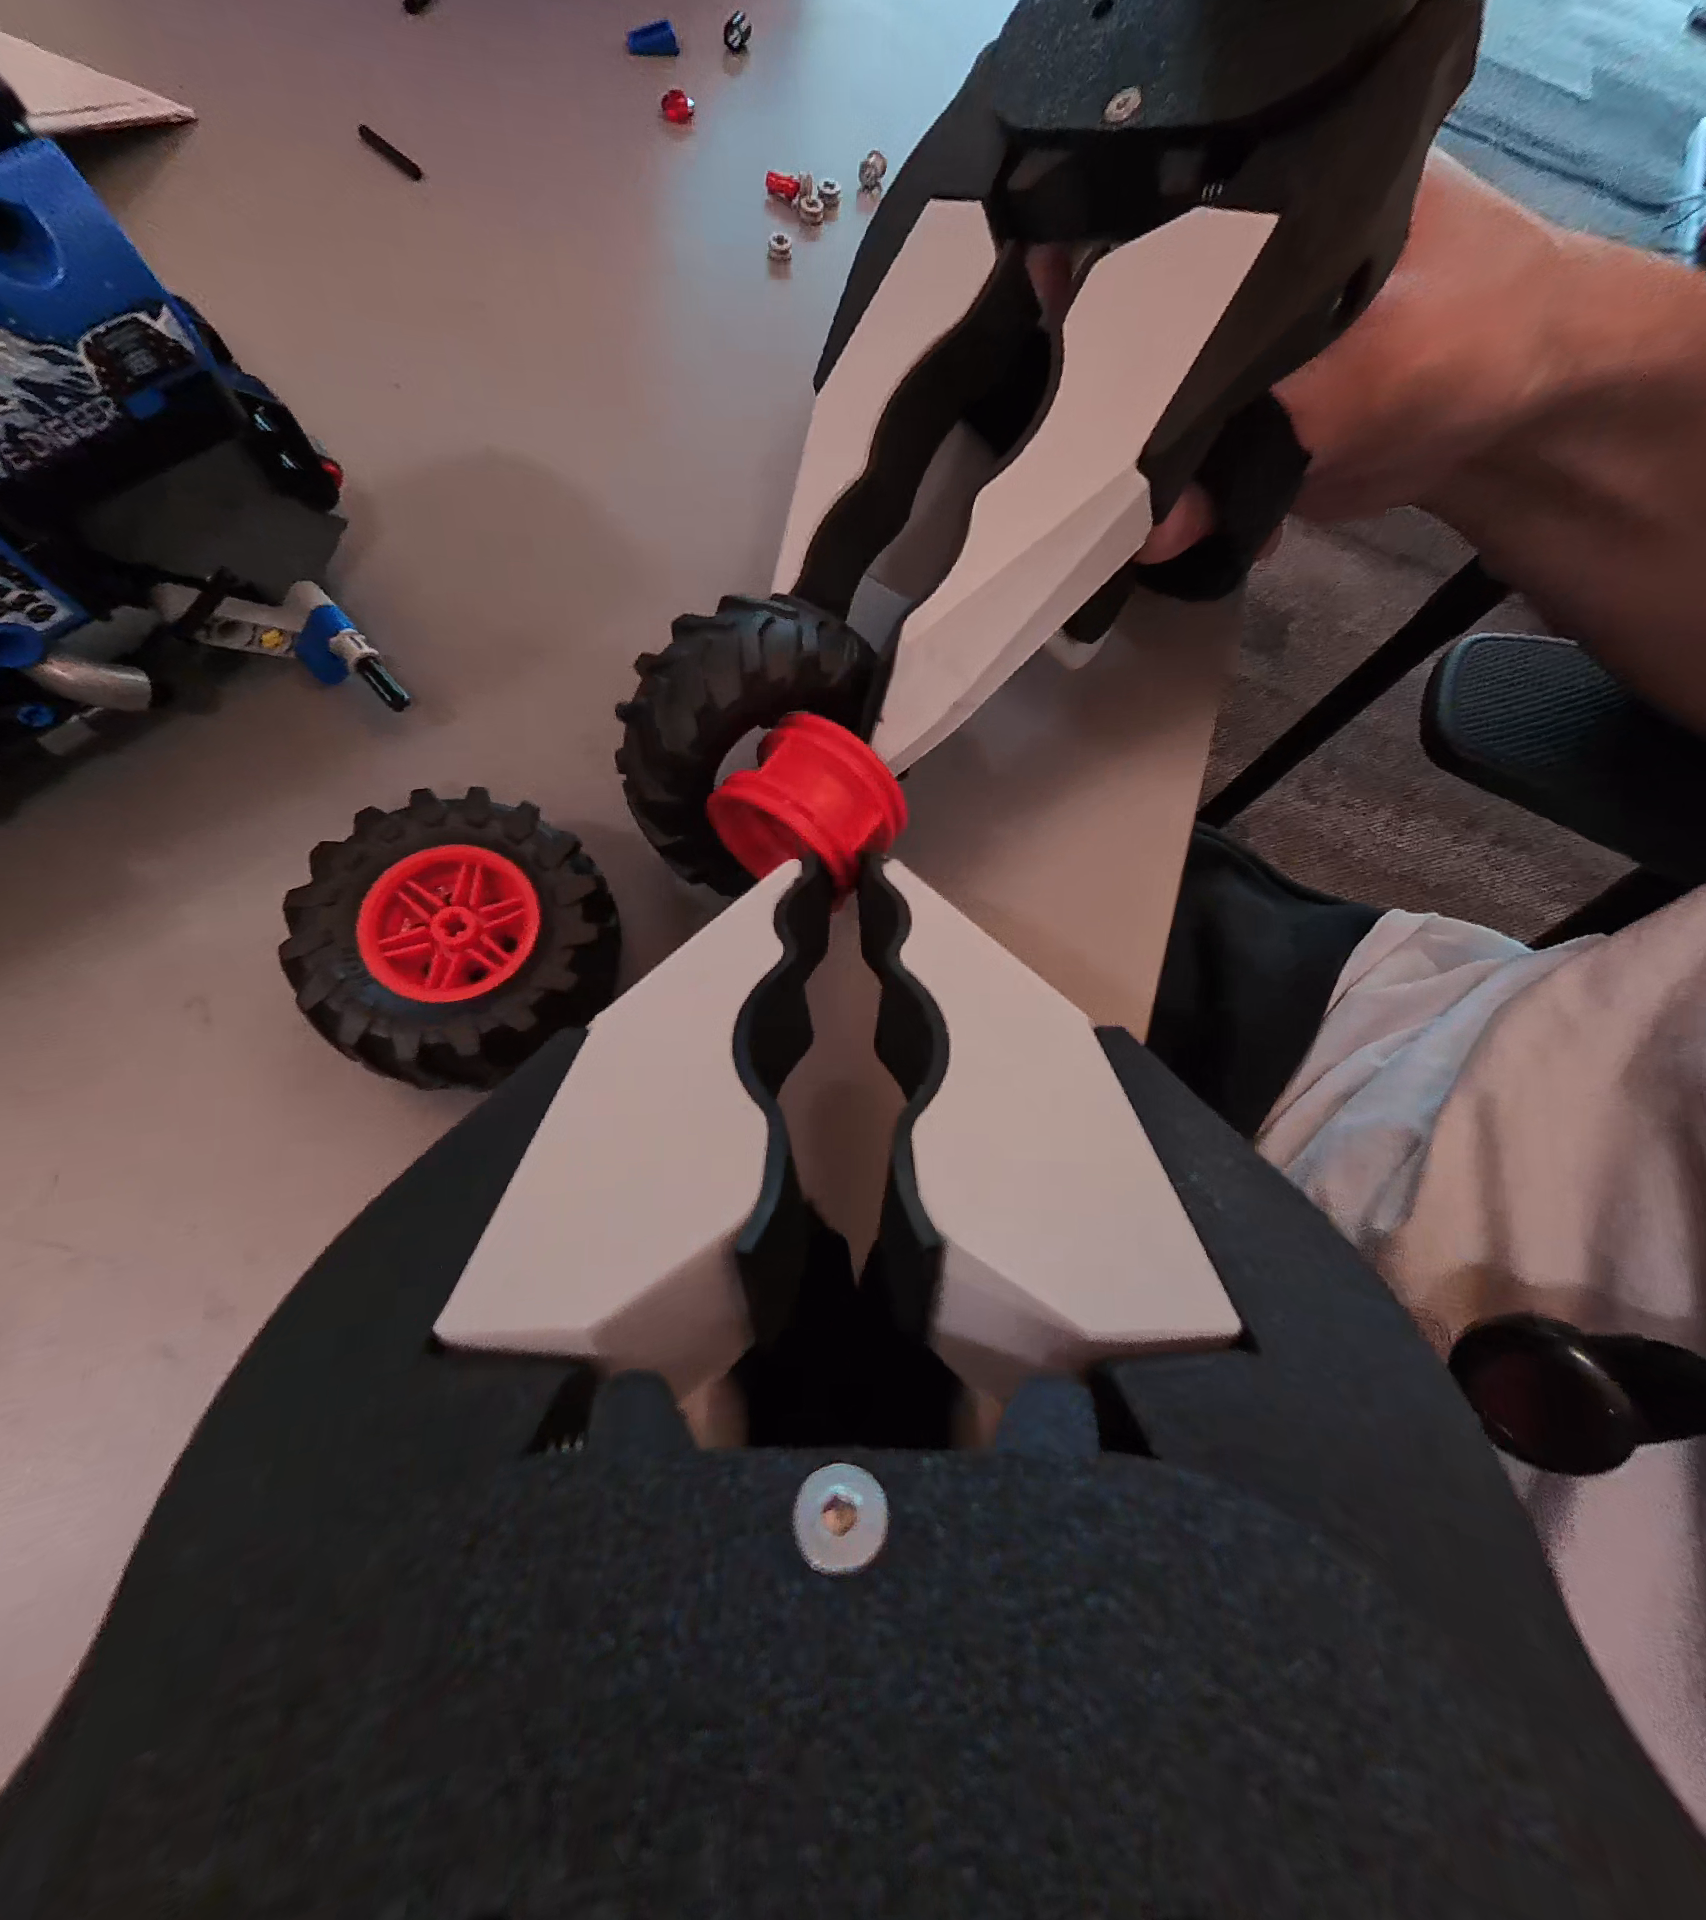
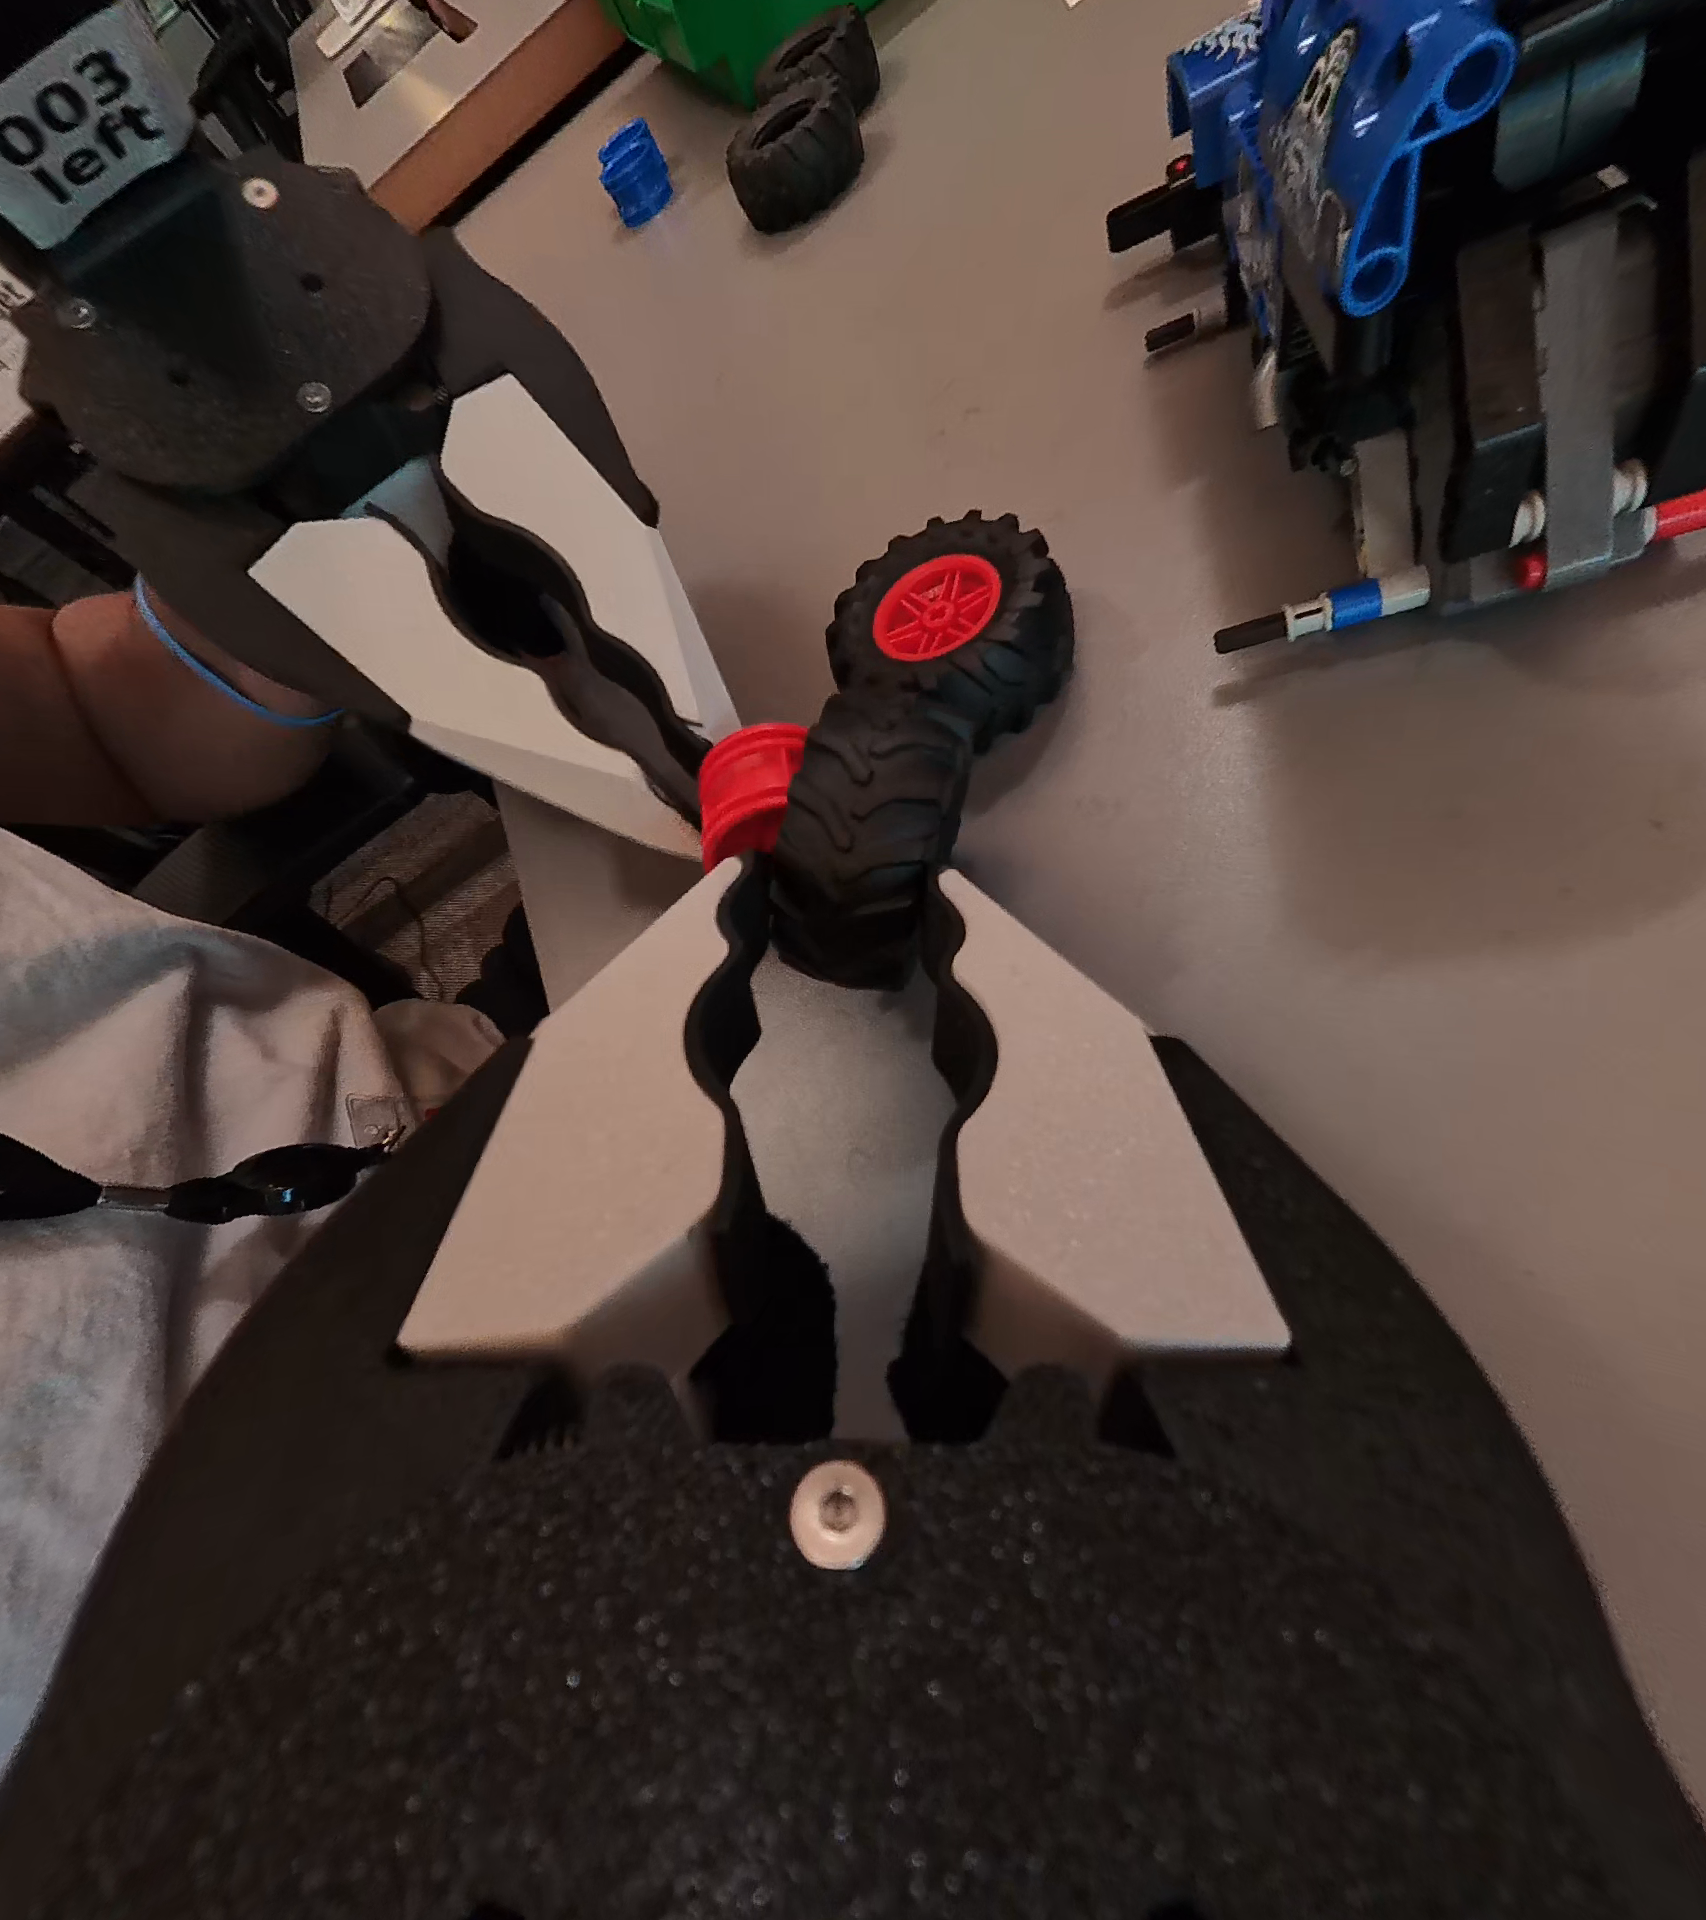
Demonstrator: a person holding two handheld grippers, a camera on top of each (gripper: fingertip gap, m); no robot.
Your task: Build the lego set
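**A:** so, grey surface [image 2: 1244,883] near its edge, office chair and carpet off to the side. Biggest thing on it is the half-built blue truck [image 1: 18,436], sitting well apart from the grippers with bare axle ends sticking out. Just beside the action lies a finished wheel [image 1: 449,935], black tyre around a red spoked hub, flat on the surface.

**B:** and the grippers?

**A:** right gripper [image 2: 833,883] has its jaws closed partway around a loose black tyre [image 2: 870,831], gripping it across the tread. Left gripper [image 1: 833,868] has its jaws nearly closed, pinching one flange of a red rim [image 1: 807,800] at the very tips. Both pieces are held up off the surface, between the two grippers.

**B:** what does the next bit hinge on?

**A:** my read is alignment. In the left wrist view the rim's axis points from the left jaws toward the tyre's hole, and the rim's far end sits right at the opening, touching or only just started in; I can't tell which. The tyre lies straight ahead of the left jaws, so that hand looks like the pusher while the right holds steady. Thin pinch on a flange though, could slip.

**B:** leftovers?

**A:** small loose pieces [image 1: 807,197] scattered farther back, red and grey.
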